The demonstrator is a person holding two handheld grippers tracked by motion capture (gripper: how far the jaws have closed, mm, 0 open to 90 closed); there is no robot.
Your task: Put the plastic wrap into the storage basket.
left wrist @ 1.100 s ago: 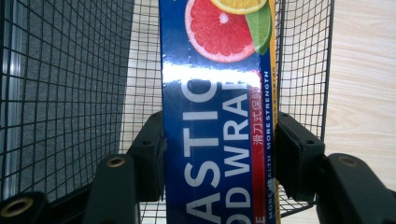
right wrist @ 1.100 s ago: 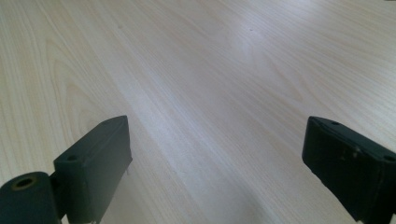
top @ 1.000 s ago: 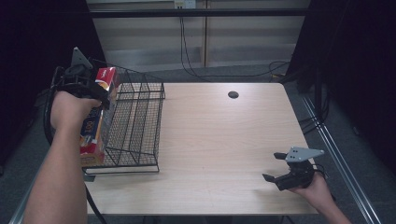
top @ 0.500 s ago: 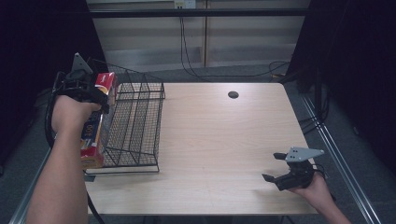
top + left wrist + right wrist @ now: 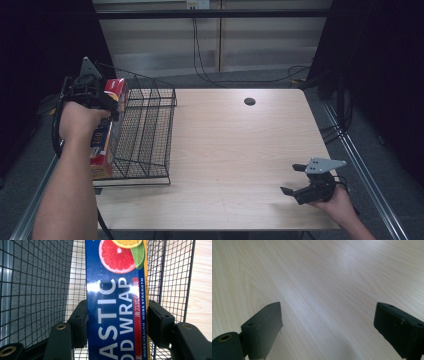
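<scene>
While my left gripper [image 5: 107, 100] pinched the plastic wrap box [image 5: 116, 302] upright inside the wire basket [image 5: 150, 135] at the table's left edge, I judged easing it down straight wisest; right gripper [image 5: 295, 180] rested spread.

Pale wooden table [image 5: 225, 150], dark curtains [image 5: 380, 60], grey floor [image 5: 240, 79]

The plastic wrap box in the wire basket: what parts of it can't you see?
- Plastic wrap box, left gripper view: both ends cut off by the picture's edges; the first letters of its name are off the bottom edge.
- High view: the hand and left gripper cover most of the box.
- Wire basket: whether the box's bottom end rests on its floor is hidden.
</scene>
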